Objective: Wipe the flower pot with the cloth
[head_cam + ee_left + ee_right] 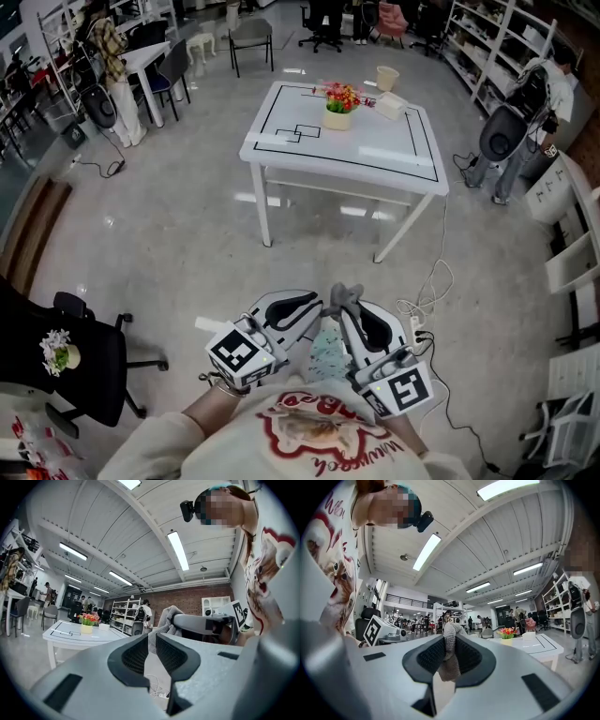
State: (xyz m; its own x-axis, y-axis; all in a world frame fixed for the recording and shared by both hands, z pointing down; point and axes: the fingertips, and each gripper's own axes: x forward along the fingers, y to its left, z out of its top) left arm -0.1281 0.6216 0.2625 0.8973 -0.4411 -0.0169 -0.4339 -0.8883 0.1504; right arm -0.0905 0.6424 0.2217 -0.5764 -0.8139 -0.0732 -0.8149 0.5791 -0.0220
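The flower pot (337,118), cream with red and yellow flowers, stands on the white table (375,155) far ahead of me; it also shows small in the left gripper view (86,629) and the right gripper view (506,635). Both grippers are held level close to my chest, side by side. My right gripper (343,315) (450,645) is shut on a grey cloth (346,295) (451,637), which sticks out above the jaws and hangs below them. My left gripper (315,313) (151,643) is shut with nothing in it; the cloth (167,619) shows just beyond its tips.
On the table a beige cup (386,77) and a white box (391,106) lie near the pot. A black office chair (86,361) stands at my left. Cables and a power strip (420,323) lie on the floor to my right. Shelves and people line the room's edges.
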